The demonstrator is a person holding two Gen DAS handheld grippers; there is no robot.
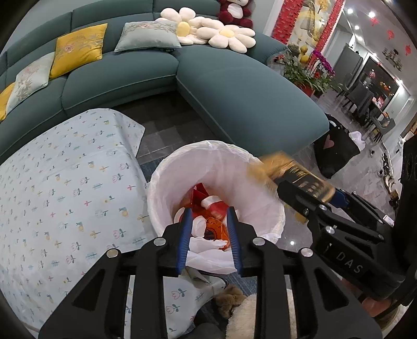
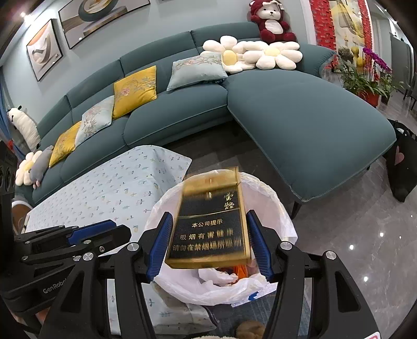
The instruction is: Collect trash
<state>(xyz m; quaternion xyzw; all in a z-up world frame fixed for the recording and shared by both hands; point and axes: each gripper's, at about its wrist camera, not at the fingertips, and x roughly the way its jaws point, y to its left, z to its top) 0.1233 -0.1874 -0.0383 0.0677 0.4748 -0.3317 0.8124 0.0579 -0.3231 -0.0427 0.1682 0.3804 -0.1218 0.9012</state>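
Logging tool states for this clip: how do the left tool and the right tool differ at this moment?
The right tool has a gold-and-black box between its blue pads, while the left tool holds nothing. The box looks blurred, so whether the right tool is still gripping is unclear; the left tool's jaws stand open. Both are above the white-lined bin, which already holds red and white trash.

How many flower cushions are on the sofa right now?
3. Two flower cushions lie side by side on the sofa corner below the red bear; one at its far left end. Others may be hidden.
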